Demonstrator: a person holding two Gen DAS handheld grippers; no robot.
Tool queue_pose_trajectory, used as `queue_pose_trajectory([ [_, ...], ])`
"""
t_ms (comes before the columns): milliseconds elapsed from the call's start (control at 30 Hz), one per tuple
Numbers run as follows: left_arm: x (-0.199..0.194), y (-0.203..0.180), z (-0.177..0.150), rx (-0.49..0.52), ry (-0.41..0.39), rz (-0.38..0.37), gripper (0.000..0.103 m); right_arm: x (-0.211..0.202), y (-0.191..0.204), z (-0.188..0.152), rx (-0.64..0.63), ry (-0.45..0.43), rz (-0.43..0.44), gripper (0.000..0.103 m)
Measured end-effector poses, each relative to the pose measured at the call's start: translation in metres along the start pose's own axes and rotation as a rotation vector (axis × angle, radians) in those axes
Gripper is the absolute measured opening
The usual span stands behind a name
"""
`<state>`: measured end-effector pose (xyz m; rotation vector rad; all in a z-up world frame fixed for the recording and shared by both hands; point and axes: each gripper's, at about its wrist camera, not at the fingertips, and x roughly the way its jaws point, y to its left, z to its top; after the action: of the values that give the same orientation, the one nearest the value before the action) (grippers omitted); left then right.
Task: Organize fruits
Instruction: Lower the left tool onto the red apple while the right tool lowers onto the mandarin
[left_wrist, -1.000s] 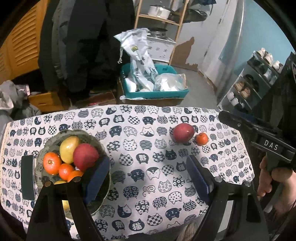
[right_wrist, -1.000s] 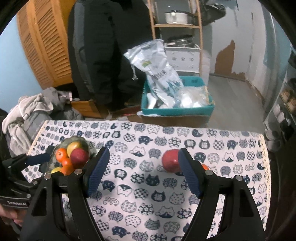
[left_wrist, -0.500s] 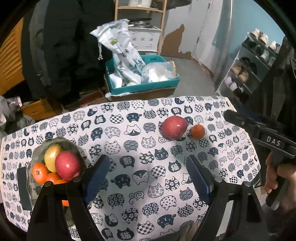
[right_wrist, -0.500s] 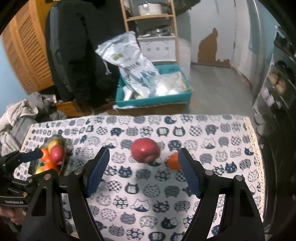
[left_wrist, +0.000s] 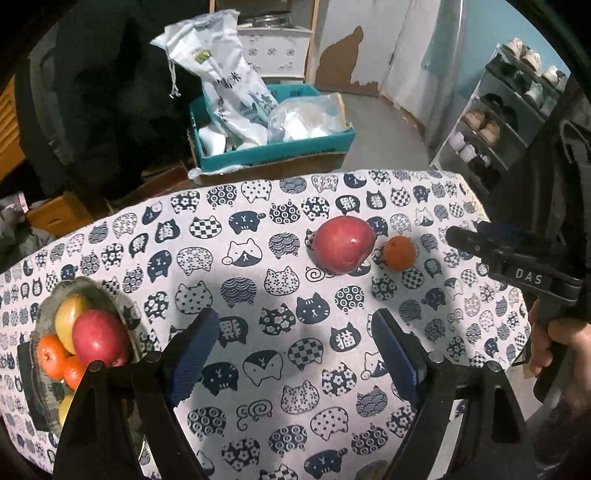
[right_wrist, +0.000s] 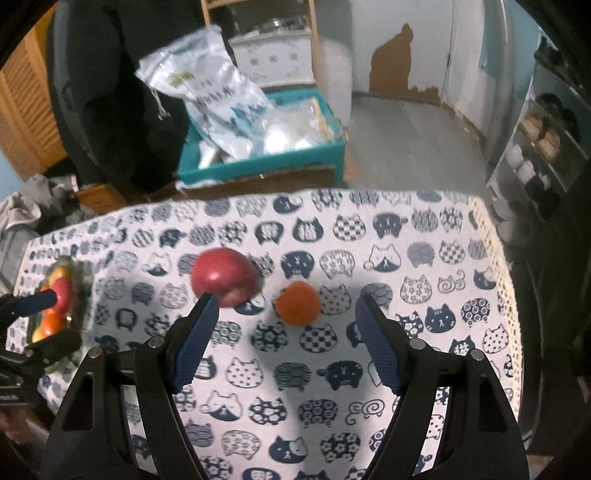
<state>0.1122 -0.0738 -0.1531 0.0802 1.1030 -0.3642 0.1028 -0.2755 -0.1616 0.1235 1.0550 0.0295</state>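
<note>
A red apple (left_wrist: 343, 244) and a small orange (left_wrist: 399, 252) lie side by side on the cat-print tablecloth (left_wrist: 280, 373). A bowl (left_wrist: 94, 291) at the left holds a red apple, a yellow fruit and several oranges. My left gripper (left_wrist: 295, 350) is open and empty above the cloth, nearer me than the loose fruit. My right gripper (right_wrist: 286, 336) is open and empty, its jaws wide apart just in front of the orange (right_wrist: 298, 302), with the red apple (right_wrist: 223, 275) by its left finger. The bowl (right_wrist: 77, 273) shows at the far left.
Beyond the table's far edge stands a teal box (left_wrist: 273, 147) with plastic bags on the floor. A shoe rack (left_wrist: 509, 110) is at the right. The right table edge (right_wrist: 506, 288) is close to the orange. Dark coats hang at the back left.
Both grippers moved to the right, away from the bowl. The right gripper came closer to the loose apple and orange, which now lie near its jaws. Both stayed open.
</note>
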Motion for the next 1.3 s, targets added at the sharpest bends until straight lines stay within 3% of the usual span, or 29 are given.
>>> queue_pose_trajectory([
  [367, 0.054, -0.002, 0.006, 0.001, 0.073, -0.015, 0.086, 0.077, -0.008, -0.009, -0.031, 0.145, 0.013, 0.077],
  [733, 0.083, -0.004, 0.01, 0.009, 0.116, -0.037, 0.086, 0.106, -0.012, -0.01, -0.034, 0.173, 0.031, 0.077],
  [900, 0.09, -0.007, 0.011, 0.005, 0.128, -0.056, 0.086, 0.114, -0.012, -0.011, -0.045, 0.173, 0.038, 0.064],
  [1000, 0.094, -0.01, 0.014, 0.008, 0.131, -0.067, 0.086, 0.118, -0.01, -0.01, -0.049, 0.163, 0.05, 0.049],
  [1300, 0.098, -0.029, 0.028, 0.054, 0.116, -0.097, 0.086, 0.101, -0.019, -0.012, -0.007, 0.136, 0.037, 0.048],
])
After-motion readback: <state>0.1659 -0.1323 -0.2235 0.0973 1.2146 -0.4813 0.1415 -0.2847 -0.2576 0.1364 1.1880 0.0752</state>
